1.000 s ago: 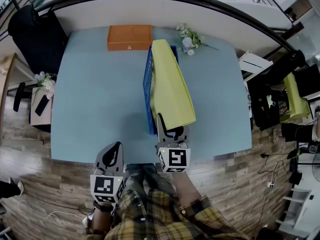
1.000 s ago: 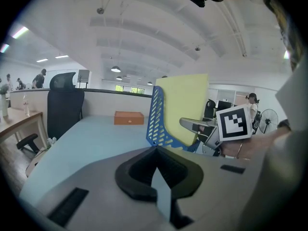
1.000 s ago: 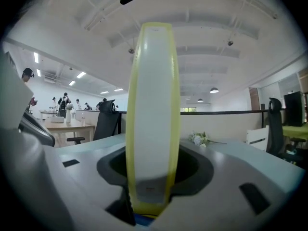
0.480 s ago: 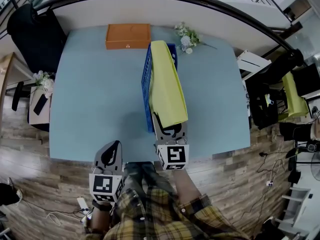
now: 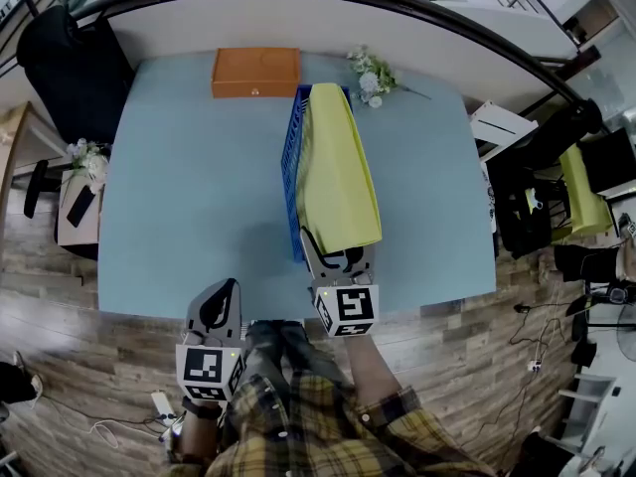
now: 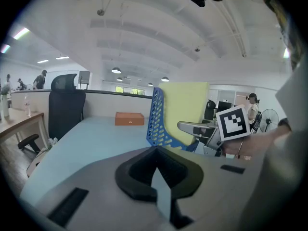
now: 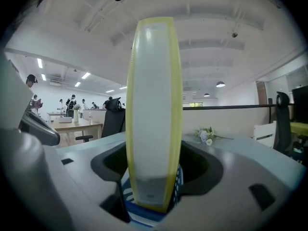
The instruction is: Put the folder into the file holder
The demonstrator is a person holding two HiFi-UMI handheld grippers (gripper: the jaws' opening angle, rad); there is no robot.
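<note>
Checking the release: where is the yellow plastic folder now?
Head view: the yellow plastic folder stands in the blue perforated file holder at mid-table; the right gripper has just been opening its jaws around its near end.

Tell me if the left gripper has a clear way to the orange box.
Probably yes: bare table lies between the left gripper and the orange box; the file holder stands off to the right.

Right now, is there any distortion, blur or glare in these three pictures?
Head view: strong fisheye bows the edges of the pale blue table; light is even, shadows faint. Left gripper view: dark round vignette, the grey left tool looms soft, the blue perforated file holder is sharp. Right gripper view: the yellow folder fills the centre, close; no harsh glare.
</note>
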